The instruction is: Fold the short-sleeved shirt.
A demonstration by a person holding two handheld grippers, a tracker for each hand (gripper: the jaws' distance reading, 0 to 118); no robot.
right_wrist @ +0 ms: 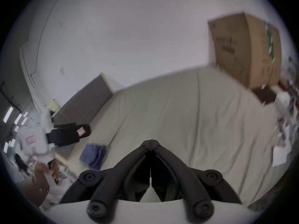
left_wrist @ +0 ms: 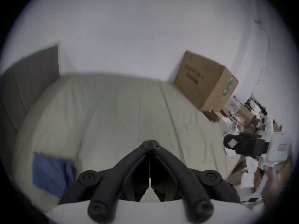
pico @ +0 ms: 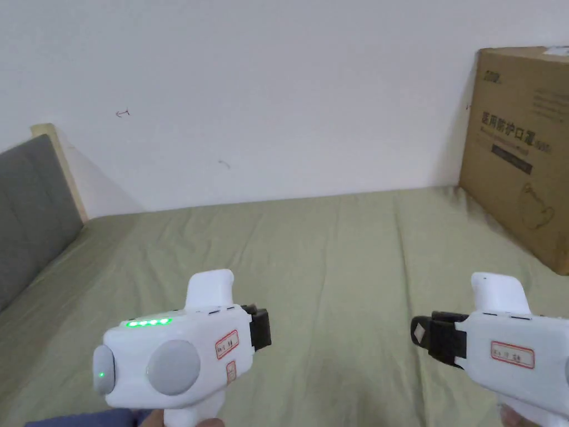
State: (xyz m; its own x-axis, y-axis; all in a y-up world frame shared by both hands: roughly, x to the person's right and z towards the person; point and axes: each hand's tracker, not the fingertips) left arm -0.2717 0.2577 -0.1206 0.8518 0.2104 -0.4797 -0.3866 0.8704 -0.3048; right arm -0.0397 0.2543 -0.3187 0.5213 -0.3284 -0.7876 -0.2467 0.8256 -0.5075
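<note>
Left gripper [left_wrist: 150, 142] and right gripper [right_wrist: 150, 142]: fingers closed, empty, above bed [pico: 333, 250]. Folded blue shirt [left_wrist: 51, 174] near bed's left edge.

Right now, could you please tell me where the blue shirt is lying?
The blue shirt lies on the green bed at the person's near left, below the left claw, toward the grey headboard side.

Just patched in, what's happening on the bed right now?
A person holds a hand-held gripper in each hand above the green bed sheet. The left hand-held gripper and the right hand-held gripper both have their jaws shut on nothing. A blue shirt lies bunched near the bed's edge on the left, untouched. A cardboard box stands at the far right.
</note>
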